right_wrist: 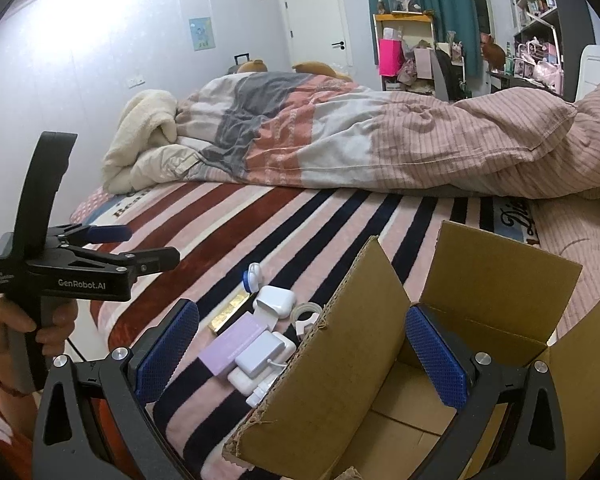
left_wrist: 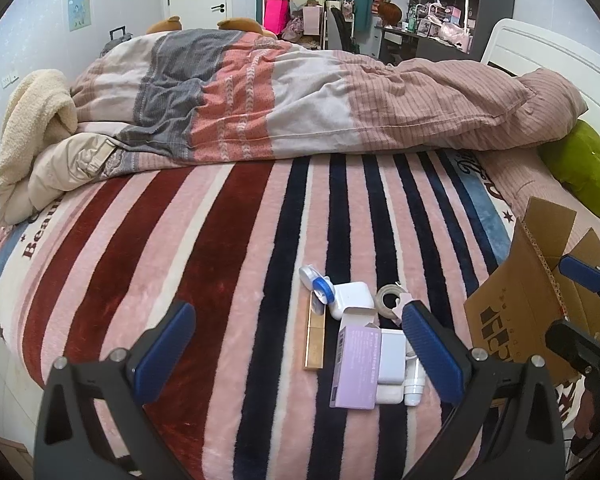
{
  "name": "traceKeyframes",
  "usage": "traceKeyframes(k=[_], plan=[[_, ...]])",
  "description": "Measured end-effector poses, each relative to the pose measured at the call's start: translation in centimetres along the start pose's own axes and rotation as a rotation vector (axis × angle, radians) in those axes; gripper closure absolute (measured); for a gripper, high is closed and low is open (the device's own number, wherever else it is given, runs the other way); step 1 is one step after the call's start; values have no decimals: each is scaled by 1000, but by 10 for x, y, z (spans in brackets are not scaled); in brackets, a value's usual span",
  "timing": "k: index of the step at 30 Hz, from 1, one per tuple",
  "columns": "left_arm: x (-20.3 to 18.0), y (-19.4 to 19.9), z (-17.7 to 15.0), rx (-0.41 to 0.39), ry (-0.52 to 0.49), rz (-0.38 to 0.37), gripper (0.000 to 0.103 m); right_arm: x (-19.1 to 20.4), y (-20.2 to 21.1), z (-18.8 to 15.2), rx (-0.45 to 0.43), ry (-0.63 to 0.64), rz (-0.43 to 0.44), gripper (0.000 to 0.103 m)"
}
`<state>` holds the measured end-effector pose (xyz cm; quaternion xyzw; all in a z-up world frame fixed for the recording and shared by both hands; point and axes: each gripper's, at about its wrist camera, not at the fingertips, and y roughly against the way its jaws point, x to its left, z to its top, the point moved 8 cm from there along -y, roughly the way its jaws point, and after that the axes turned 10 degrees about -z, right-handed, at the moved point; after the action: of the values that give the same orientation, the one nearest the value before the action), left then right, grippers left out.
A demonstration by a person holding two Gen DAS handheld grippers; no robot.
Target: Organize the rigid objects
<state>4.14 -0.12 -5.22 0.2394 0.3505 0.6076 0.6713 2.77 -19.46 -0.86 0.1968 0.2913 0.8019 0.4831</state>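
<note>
Left wrist view: left gripper (left_wrist: 300, 344) jaws wide, empty; purple box (left_wrist: 356, 368) lies in the clutter at 5 o'clock on the blanket (left_wrist: 220, 248). Likely light, stiff; pinch across its long sides. Right gripper (right_wrist: 302, 356) jaws wide, empty, over the carton (right_wrist: 500, 272).

Readable text: one brand mark, two blanket words in part, the rest illegible.

"GenRobot.AI" in white on the black body of the left gripper (right_wrist: 112, 240), right wrist view; a smaller white label at its rear end, too small to read. Striped blanket (left_wrist: 220, 260): dark letters "Bea…" at its left edge, cut off by the folded bedding; dark script lettering at its right edge, partly hidden, unreadable. Cardboard box (left_wrist: 512, 320): large dark block print on the side wall, not legible. Purple box (left_wrist: 356, 368): fine pale print, too small to read.
</note>
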Motion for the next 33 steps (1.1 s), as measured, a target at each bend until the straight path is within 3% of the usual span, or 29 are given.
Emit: traceKeyframes(k=[13, 20, 23, 28, 30, 33], plan=[[3, 5, 0, -16, 6, -17, 1, 4, 1, 1, -12, 1, -10, 0], [25, 13, -3, -65, 11, -74, 1, 24, 9, 10, -37, 45, -58, 1], [43, 15, -4, -84, 0, -97, 1, 43, 10, 18, -68, 90, -99, 11], [80, 7, -8, -96, -16, -134, 1, 87, -5, 24, -58, 140, -67, 31], [90, 2, -12, -91, -20, -152, 1, 107, -19, 16, -14, 149, -34, 40], [98, -5, -22, -83, -34, -169, 1, 127, -48, -9, 103, 112, 13, 41]])
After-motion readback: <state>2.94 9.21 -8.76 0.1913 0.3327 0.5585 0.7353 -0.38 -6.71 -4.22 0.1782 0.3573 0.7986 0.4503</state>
